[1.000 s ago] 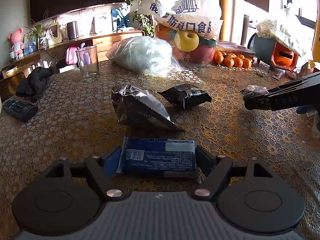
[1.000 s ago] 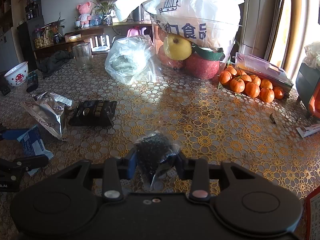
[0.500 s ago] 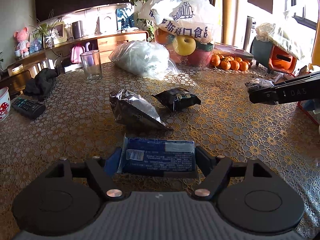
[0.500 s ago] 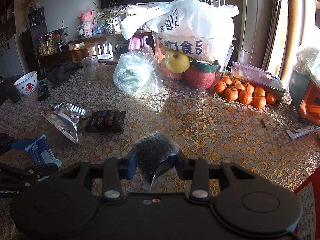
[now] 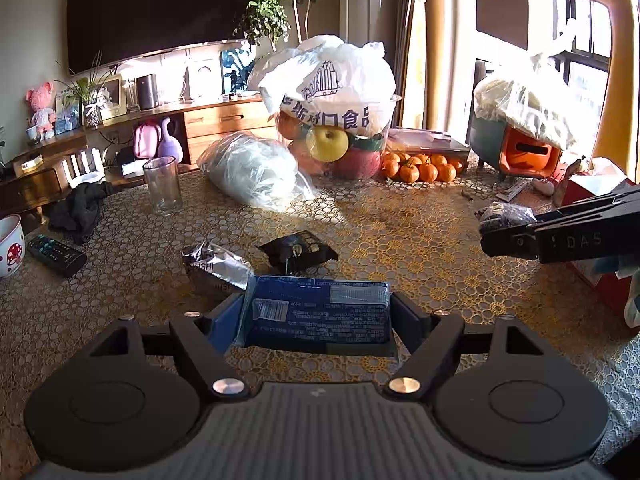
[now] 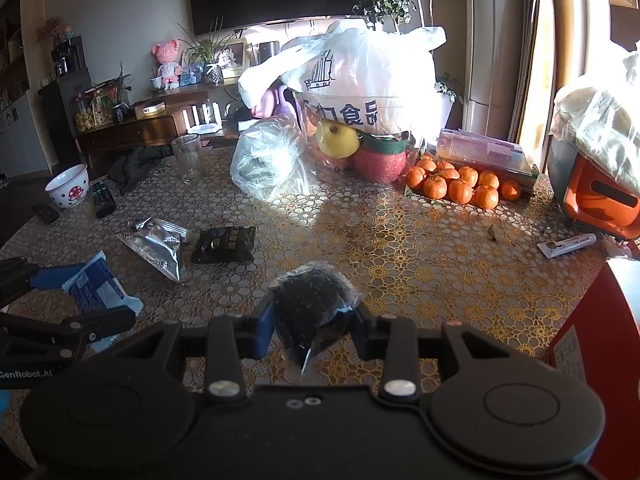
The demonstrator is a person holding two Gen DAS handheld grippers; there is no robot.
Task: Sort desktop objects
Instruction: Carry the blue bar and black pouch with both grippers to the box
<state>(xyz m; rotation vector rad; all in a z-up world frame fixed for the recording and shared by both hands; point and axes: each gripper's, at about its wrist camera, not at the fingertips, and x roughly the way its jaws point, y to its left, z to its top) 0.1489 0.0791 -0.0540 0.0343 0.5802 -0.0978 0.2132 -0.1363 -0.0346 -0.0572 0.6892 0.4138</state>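
My left gripper (image 5: 318, 318) is shut on a blue flat packet (image 5: 320, 314), held crosswise above the table; the right wrist view shows that packet (image 6: 96, 286) at the far left. My right gripper (image 6: 314, 322) is shut on a small clear bag of dark bits (image 6: 314, 306), which the left wrist view shows as a dark bag (image 5: 502, 216) at the tip of the right gripper (image 5: 490, 236). A silver snack bag (image 5: 216, 268) and a black packet (image 5: 298, 250) lie on the patterned tablecloth (image 5: 400, 248) beyond the blue packet.
At the back stand a white bag over a bowl of fruit (image 5: 336, 120), a clear plastic bag (image 5: 252, 170), a glass (image 5: 162, 184), several oranges (image 5: 420, 164) and an orange-fronted box (image 5: 528, 152). A remote (image 5: 56, 252) and a mushroom bowl (image 5: 10, 246) lie left, a red box (image 6: 600, 352) right.
Both grippers have risen and drawn back with their loads; the table objects look smaller and farther. More of the room shows. Neither grip has changed.
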